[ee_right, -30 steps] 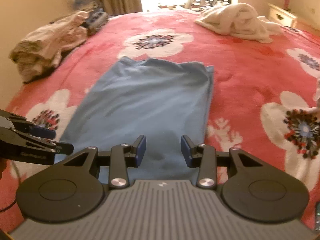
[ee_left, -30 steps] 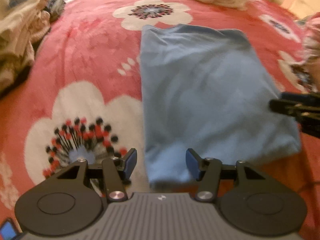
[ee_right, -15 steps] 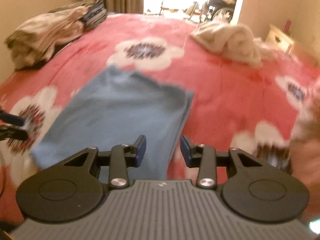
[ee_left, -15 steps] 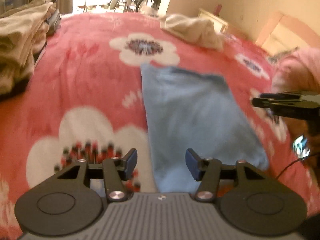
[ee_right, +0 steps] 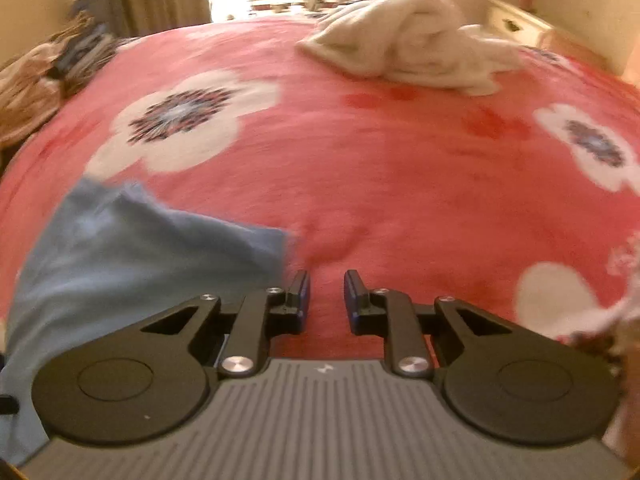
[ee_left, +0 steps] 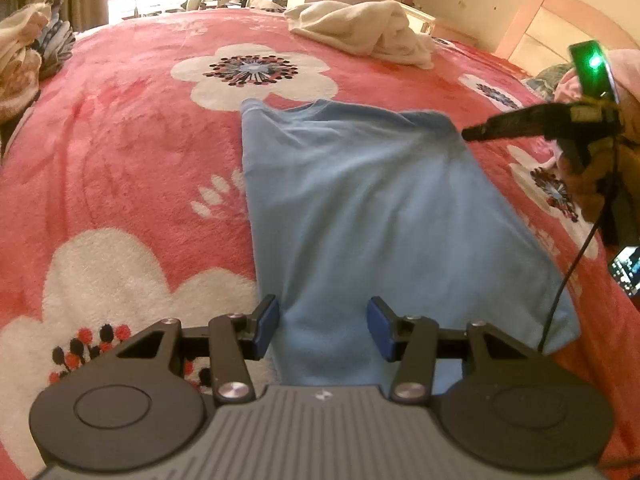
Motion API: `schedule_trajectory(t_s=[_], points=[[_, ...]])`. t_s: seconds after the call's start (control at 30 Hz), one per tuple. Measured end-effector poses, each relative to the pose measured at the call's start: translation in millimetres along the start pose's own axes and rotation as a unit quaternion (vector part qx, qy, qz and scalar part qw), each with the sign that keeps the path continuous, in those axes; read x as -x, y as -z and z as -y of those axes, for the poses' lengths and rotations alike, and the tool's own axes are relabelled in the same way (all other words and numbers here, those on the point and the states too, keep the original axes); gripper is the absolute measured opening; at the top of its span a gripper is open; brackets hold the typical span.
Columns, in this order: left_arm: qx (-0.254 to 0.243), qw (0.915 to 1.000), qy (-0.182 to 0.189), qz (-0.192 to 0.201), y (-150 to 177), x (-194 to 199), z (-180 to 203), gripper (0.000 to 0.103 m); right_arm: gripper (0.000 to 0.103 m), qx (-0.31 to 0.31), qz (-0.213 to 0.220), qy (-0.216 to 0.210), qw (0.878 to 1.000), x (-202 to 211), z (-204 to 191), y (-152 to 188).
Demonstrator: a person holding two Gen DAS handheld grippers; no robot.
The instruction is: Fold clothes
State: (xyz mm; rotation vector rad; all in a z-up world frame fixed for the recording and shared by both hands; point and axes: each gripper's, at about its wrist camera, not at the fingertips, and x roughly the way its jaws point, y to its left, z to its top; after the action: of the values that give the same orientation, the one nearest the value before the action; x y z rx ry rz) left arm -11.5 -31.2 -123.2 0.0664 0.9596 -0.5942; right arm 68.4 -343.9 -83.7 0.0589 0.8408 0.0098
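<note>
A light blue shirt (ee_left: pixel 372 216), folded into a long strip, lies flat on the red flowered blanket (ee_left: pixel 120 152). My left gripper (ee_left: pixel 323 328) is open and empty, hovering above the shirt's near hem. My right gripper (ee_right: pixel 325 300) is open with a narrower gap and empty, just right of the shirt's far right corner (ee_right: pixel 256 240). In the left wrist view the right gripper (ee_left: pixel 468 135) shows as a dark tip over that same corner, near the collar end. The right wrist view is blurred.
A crumpled cream towel (ee_left: pixel 364 30) lies at the far side of the bed. A pile of clothes (ee_left: pixel 24 60) sits at the far left edge. A headboard (ee_left: pixel 560 24) and pink pillow stand on the right. A phone (ee_left: pixel 626 270) lies at the right edge.
My right gripper has moved forward along the shirt's right side to its far corner, and its jaws have narrowed. My left gripper has pulled back and risen slightly, staying open above the near hem.
</note>
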Motion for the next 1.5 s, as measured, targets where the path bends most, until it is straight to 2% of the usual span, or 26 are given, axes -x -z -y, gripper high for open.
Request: schedule_trajectory(t_s=[0.13, 0.17, 0.27, 0.37, 0.47, 0.63, 0.8, 0.83, 0.87, 0.9, 0.93, 1.0, 1.03, 1.1, 1.13, 1.2, 1.3, 1.4, 1.5], points=[[0.011, 0.9999, 0.012, -0.003, -1.1, 0.1, -7.3, 0.051, 0.020, -0.032, 0.024, -0.098, 0.994, 5.7, -1.0, -20.2], [0.012, 0.9998, 0.014, -0.003, -1.7, 0.0, -7.8, 0.051, 0.021, -0.029, 0.022, -0.110, 0.993, 1.5, -3.8, -23.1], [0.013, 0.9998, 0.015, -0.003, -1.1, 1.6, -8.1, 0.052, 0.024, -0.014, -0.003, -0.124, 0.992, -17.4, -9.2, -26.0], [0.018, 0.9997, 0.012, -0.006, -2.1, 1.1, -10.2, 0.054, 0.024, -0.028, -0.034, -0.143, 0.989, -30.1, -4.7, -22.3], [0.029, 0.9994, 0.016, -0.008, -1.6, 0.5, -14.4, 0.054, 0.024, -0.029, -0.031, -0.163, 0.986, -24.3, -2.0, -22.0], [0.028, 0.9995, 0.014, -0.007, -1.3, 1.1, -13.6, 0.054, 0.025, 0.004, -0.028, -0.183, 0.983, -18.1, -6.2, -25.9], [0.025, 0.9996, 0.010, -0.008, -1.2, 1.3, -12.2, 0.054, 0.028, 0.038, -0.035, -0.185, 0.981, -25.5, -10.6, -25.0], [0.025, 0.9996, 0.010, -0.008, -1.2, 1.2, -12.1, 0.054, 0.027, 0.036, -0.035, -0.189, 0.981, -26.0, -9.5, -24.7], [0.024, 0.9996, 0.009, -0.008, -1.0, 1.2, -12.0, 0.054, 0.021, 0.032, -0.035, -0.193, 0.980, -25.7, -8.1, -24.6], [0.023, 0.9997, 0.009, -0.008, -0.7, 1.2, -12.0, 0.054, 0.008, 0.028, -0.034, -0.198, 0.979, -25.4, -6.8, -24.5], [0.022, 0.9997, 0.008, -0.008, -0.5, 1.1, -12.0, 0.054, 0.006, 0.006, -0.032, -0.210, 0.977, -25.0, -2.5, -24.3], [0.021, 0.9997, 0.008, -0.009, -0.3, 0.9, -11.7, 0.054, 0.006, -0.053, -0.026, -0.243, 0.968, -24.1, 9.1, -23.9], [0.021, 0.9997, 0.007, -0.009, -0.2, 0.9, -11.6, 0.054, 0.006, -0.094, -0.022, -0.262, 0.960, -25.2, 16.8, -23.1], [0.021, 0.9997, 0.006, -0.010, -0.1, 0.6, -11.5, 0.054, 0.005, -0.197, -0.023, -0.291, 0.936, -34.7, 37.5, -16.8], [0.021, 0.9997, 0.006, -0.011, -0.1, 0.5, -11.5, 0.054, 0.005, -0.242, -0.030, -0.290, 0.925, -42.4, 46.5, -11.7], [0.021, 0.9997, 0.005, -0.011, 0.0, 0.1, -11.4, 0.054, 0.005, -0.333, -0.052, -0.282, 0.898, -61.3, 64.3, 3.0], [0.021, 0.9997, 0.004, -0.013, 0.0, -0.2, -11.0, 0.054, 0.004, -0.444, -0.067, -0.284, 0.847, -79.1, 82.7, 28.6], [0.019, 0.9997, 0.002, -0.013, 0.7, -0.1, -10.3, 0.054, 0.004, -0.463, -0.058, -0.280, 0.839, -76.8, 85.1, 36.5], [0.016, 0.9998, 0.002, -0.012, 1.6, -0.5, -10.7, 0.054, 0.005, -0.465, -0.056, -0.270, 0.841, -72.9, 87.4, 36.3]])
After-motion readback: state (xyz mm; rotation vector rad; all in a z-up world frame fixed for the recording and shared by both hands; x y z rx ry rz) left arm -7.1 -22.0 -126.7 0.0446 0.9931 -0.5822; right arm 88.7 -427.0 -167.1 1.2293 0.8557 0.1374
